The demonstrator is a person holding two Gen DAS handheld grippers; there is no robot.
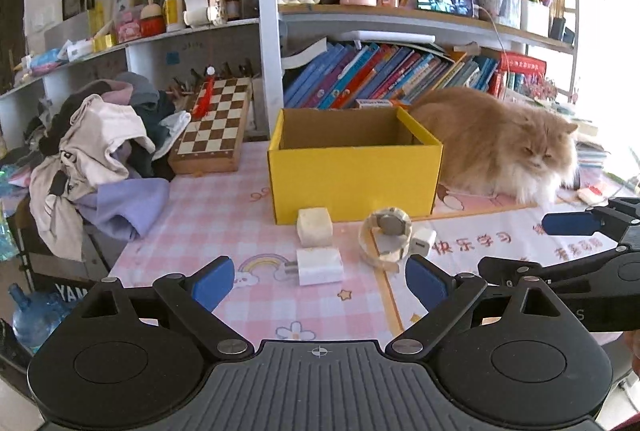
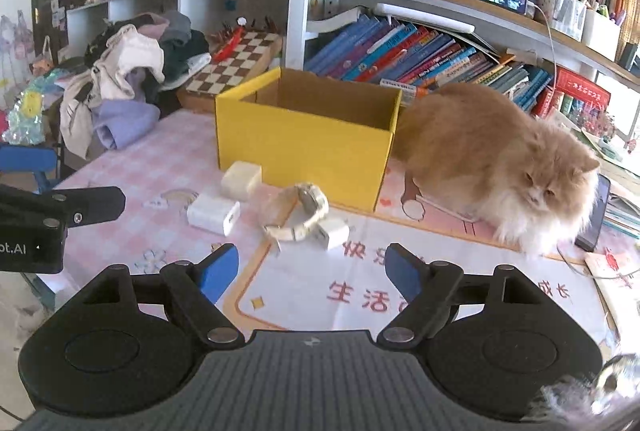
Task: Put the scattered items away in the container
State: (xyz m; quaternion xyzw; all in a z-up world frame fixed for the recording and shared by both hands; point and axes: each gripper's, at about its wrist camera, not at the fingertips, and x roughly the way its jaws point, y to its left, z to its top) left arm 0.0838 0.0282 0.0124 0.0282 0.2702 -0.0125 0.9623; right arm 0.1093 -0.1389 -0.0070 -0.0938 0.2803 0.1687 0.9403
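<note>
**Nothing picked yet, both tools spread and empty**

So: left tool (image 1: 320, 281) jaws wide apart, holding nothing, hovering over the counter (image 1: 192, 215) with the white rectangular plug adapter (image 1: 320, 266) roughly between its blue pads. Looks lined up for that one as the first grab, my guess. Right tool (image 2: 308, 273) is the same, wide apart and empty, aimed toward the cream link-band wristwatch (image 2: 298, 211).

Target is the yellow open-top cardboard box (image 1: 352, 177), standing upright at mid-counter. No items visible inside from either view; floor of box is hidden.

Scattered items all sit in a cluster just in front of the box:
- off-white cube-shaped charger block (image 1: 315, 227), nearest the box wall
- plug adapter, prongs pointing left
- wristwatch on its side, band looped
- small white USB charger cube (image 1: 422, 242), touching the watch band

The cluster being close to the box means short carries.

Watch out: fluffy orange-and-white cat (image 2: 500, 163) is sitting right against the box's right side. It could move into the path.

Readable text: mat print has red Chinese characters, "快乐学习" in the left view and "生活" in the right view. Left tool body shows a partial "ot.AI". Book spines are too small to read.
</note>
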